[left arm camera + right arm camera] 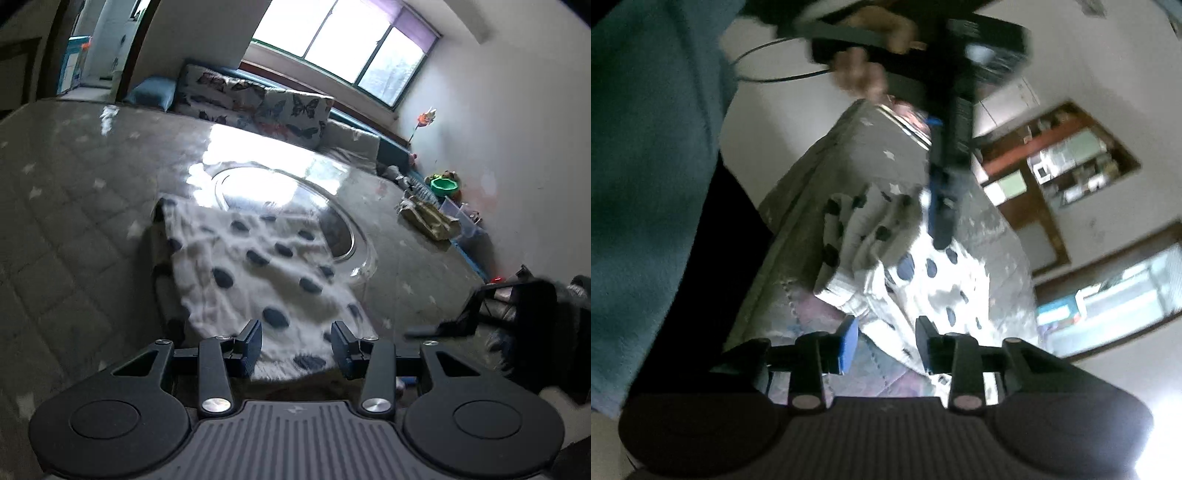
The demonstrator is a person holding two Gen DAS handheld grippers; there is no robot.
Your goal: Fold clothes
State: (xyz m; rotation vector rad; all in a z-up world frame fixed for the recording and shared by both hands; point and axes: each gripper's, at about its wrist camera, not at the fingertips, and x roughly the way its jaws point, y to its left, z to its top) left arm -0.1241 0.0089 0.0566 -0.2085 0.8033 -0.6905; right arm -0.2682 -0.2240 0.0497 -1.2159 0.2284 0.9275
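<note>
Left wrist view first: the left claw (296,345) hangs released, its 2 fingers apart, over the near edge of the white garment with dark spots (258,266). Nothing is pinched between the pads. The garment lies spread on a round tabletop (74,192) under a grey quilted cover with pale stars, its far end draped over the rim of a glass turntable (280,195) that glares with window light. This view alone gives the room beyond: a butterfly-print cushion (258,103), a blue pillow (153,92), a green bowl (443,184) among clutter by the wall. At its right edge a dark blurred shape is probably the other tool; hard to say.

Now the right wrist view: the right claw (886,343) is also released, pads parted, with a corner of the spotted garment just beyond the gap but not gripped. Only here do we see the garment's folded layers stacked at one side, a blurred hand (864,74) carrying the left claw above the cloth, a teal sleeve (646,147), and a wooden shelf (1060,162).
</note>
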